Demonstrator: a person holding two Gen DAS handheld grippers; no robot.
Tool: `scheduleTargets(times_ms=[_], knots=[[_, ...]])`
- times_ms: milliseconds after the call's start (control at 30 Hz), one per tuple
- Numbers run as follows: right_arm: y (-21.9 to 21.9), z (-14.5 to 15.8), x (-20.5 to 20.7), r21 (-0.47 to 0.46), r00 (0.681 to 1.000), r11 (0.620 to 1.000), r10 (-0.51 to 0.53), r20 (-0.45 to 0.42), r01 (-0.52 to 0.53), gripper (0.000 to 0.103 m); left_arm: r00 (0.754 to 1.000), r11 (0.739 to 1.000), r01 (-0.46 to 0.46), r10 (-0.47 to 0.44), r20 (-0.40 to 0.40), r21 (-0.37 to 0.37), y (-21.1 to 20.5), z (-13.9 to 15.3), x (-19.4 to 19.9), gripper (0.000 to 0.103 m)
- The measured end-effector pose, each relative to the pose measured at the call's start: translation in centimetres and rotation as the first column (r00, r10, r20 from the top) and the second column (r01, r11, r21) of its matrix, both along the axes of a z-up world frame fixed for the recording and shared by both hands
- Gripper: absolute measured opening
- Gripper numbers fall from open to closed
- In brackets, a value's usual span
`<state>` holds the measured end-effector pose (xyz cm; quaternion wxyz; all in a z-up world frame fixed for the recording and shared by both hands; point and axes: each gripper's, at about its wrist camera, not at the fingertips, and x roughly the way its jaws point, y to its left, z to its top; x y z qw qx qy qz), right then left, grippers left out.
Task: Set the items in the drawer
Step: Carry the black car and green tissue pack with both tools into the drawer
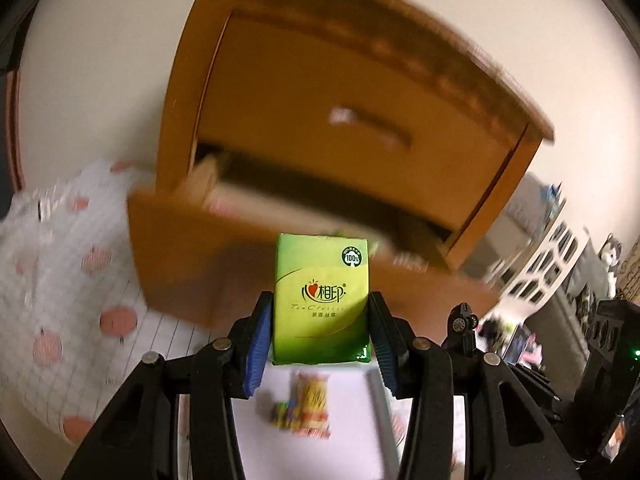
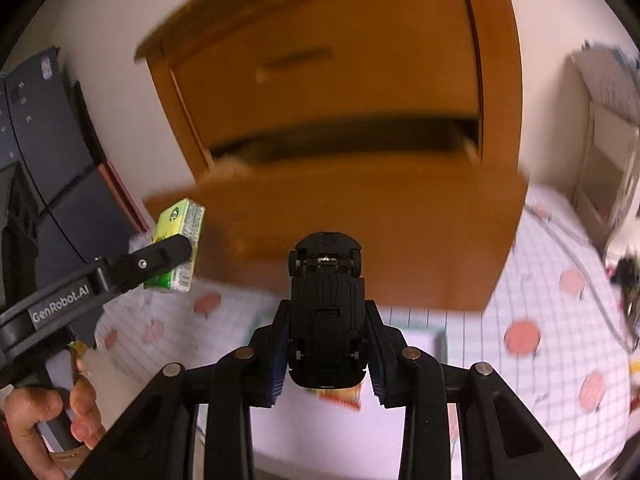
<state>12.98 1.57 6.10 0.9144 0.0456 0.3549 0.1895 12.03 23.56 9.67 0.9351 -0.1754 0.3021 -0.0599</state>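
Two tongs carry loads toward the open drawer (image 1: 224, 240) at frame centre: left tongs (image 1: 320, 332) clamp a tissue pack (image 1: 321, 296), right tongs (image 2: 326, 344) clamp a toy car (image 2: 326, 312) (upside down).

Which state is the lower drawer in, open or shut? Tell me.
Open. The lower drawer front stands out from the wooden cabinet, with a dark gap above it in both wrist views. How full it is cannot be told through the blur.

A home bedroom: wooden nightstand (image 1: 320, 120), patterned bedsheet (image 1: 60, 272), plush toy (image 1: 612, 256) on shelf.
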Motion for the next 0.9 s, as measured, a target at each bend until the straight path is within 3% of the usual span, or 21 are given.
scheduleTargets(times_ms=[200,433,667,900], knots=[[0.2,6.1,2.7,-0.008,0.995,1.0,0.004,0.097,-0.004,0.035,0.998,0.998,0.01,-0.014,0.066,0.059,-0.4,5.0,3.2,0.048],[-0.1,9.9,6.7,-0.041,0.992,0.998,-0.032,0.12,0.037,0.035,0.997,0.994,0.006,-0.013,0.07,0.106,-0.6,7.3,6.5,0.048],[-1.7,10.3,9.4,-0.058,0.994,0.996,-0.063,0.087,0.068,0.035,0.999,0.99,0.0,-0.006,0.042,0.144,-1.0,7.5,9.6,0.048],[-1.2,7.4,11.5,-0.088,0.997,0.993,-0.074,0.008,0.075,0.035,0.998,0.986,-0.008,0.017,-0.052,0.169,-1.6,4.2,13.1,0.048]])
